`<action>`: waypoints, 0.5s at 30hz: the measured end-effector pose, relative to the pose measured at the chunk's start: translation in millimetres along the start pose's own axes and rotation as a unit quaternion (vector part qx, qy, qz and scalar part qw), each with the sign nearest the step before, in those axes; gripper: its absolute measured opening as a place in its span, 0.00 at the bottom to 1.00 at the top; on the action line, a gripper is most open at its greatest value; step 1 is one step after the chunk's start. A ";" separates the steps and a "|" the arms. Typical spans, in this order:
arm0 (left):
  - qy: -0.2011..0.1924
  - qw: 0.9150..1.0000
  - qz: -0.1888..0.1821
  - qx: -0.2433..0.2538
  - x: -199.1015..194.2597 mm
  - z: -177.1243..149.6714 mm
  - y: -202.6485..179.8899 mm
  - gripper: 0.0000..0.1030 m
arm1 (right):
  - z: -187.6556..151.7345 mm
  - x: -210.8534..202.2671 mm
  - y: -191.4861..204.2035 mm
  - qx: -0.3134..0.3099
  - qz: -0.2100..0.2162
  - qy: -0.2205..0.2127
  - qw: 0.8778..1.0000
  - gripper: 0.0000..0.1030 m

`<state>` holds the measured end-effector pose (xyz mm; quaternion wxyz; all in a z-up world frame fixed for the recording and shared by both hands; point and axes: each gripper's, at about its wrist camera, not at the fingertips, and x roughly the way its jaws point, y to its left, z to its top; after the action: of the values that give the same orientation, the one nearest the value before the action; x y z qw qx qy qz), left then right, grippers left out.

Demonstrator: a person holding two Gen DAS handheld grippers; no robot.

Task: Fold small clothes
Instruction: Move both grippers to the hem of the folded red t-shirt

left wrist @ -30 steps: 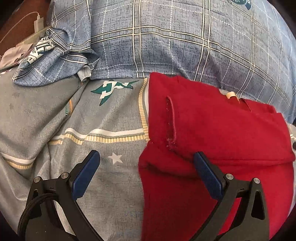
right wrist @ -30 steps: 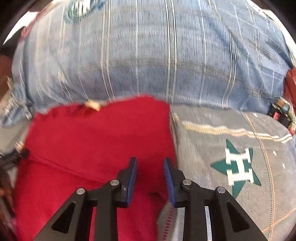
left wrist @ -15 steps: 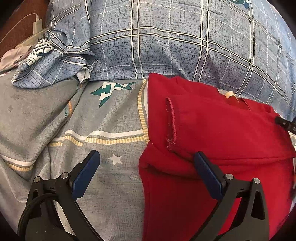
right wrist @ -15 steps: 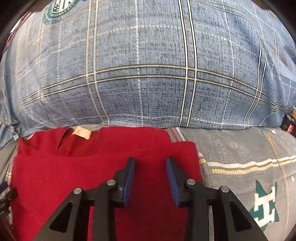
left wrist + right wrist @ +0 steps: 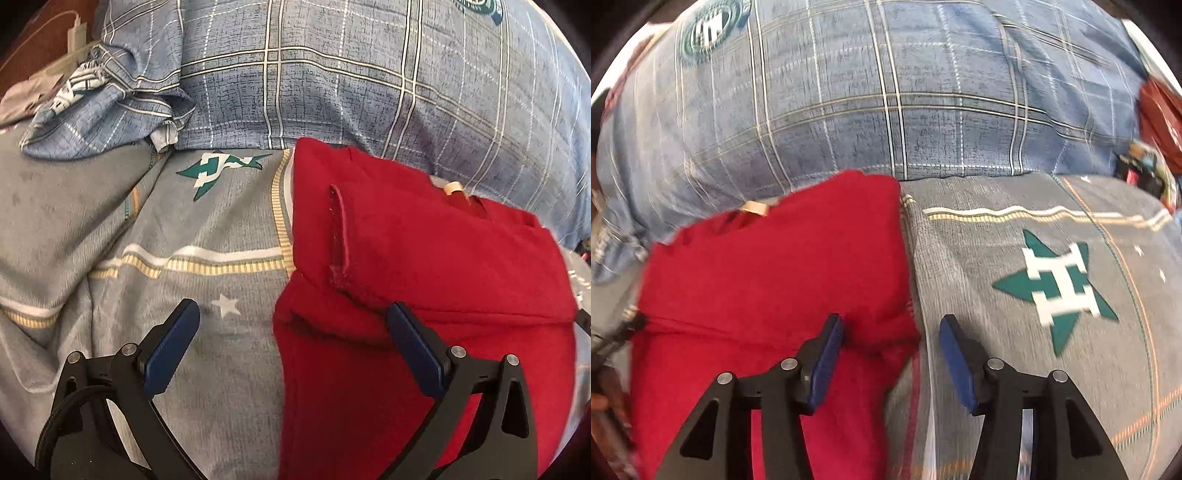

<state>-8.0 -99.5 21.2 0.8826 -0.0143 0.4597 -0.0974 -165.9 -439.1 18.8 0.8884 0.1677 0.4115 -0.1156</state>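
A small red shirt (image 5: 424, 266) lies on the grey bedsheet (image 5: 184, 229), sleeves folded in, its neck label toward the pillow. My left gripper (image 5: 291, 317) is open and empty, its jaws straddling the shirt's lower left edge. In the right wrist view the red shirt (image 5: 768, 273) fills the left half. My right gripper (image 5: 892, 328) is open and empty, straddling the shirt's right edge, one finger (image 5: 827, 350) over the red cloth and the other over the sheet.
A big blue plaid pillow (image 5: 369, 74) lies right behind the shirt, also in the right wrist view (image 5: 886, 103). Crumpled blue cloth (image 5: 103, 110) lies at far left. Small dark items (image 5: 1145, 170) sit at the right edge. A green star print (image 5: 1056, 291) marks the sheet.
My right gripper has opened wider and swung right, from over the shirt's middle to its right edge. The left gripper has hardly moved.
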 end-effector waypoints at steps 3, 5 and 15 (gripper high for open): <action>0.002 1.000 -0.020 -0.007 -12.9 -10.3 1.3 0.99 | -12.3 -35.3 1.2 -0.013 0.004 -0.028 1.000 0.56; 0.002 0.999 -0.030 -0.009 -28.2 -23.3 3.2 0.99 | -26.7 -59.2 -2.3 -0.020 0.015 -0.032 0.999 0.65; 0.007 0.999 -0.038 0.002 -95.5 -92.6 11.1 0.99 | -114.6 -108.3 15.9 -0.096 0.085 0.003 0.992 0.67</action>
<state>-135.0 -65.0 43.8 0.8751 -0.0292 0.4646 -0.1324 -308.5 -372.3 36.0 0.9056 0.1166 0.4079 0.0008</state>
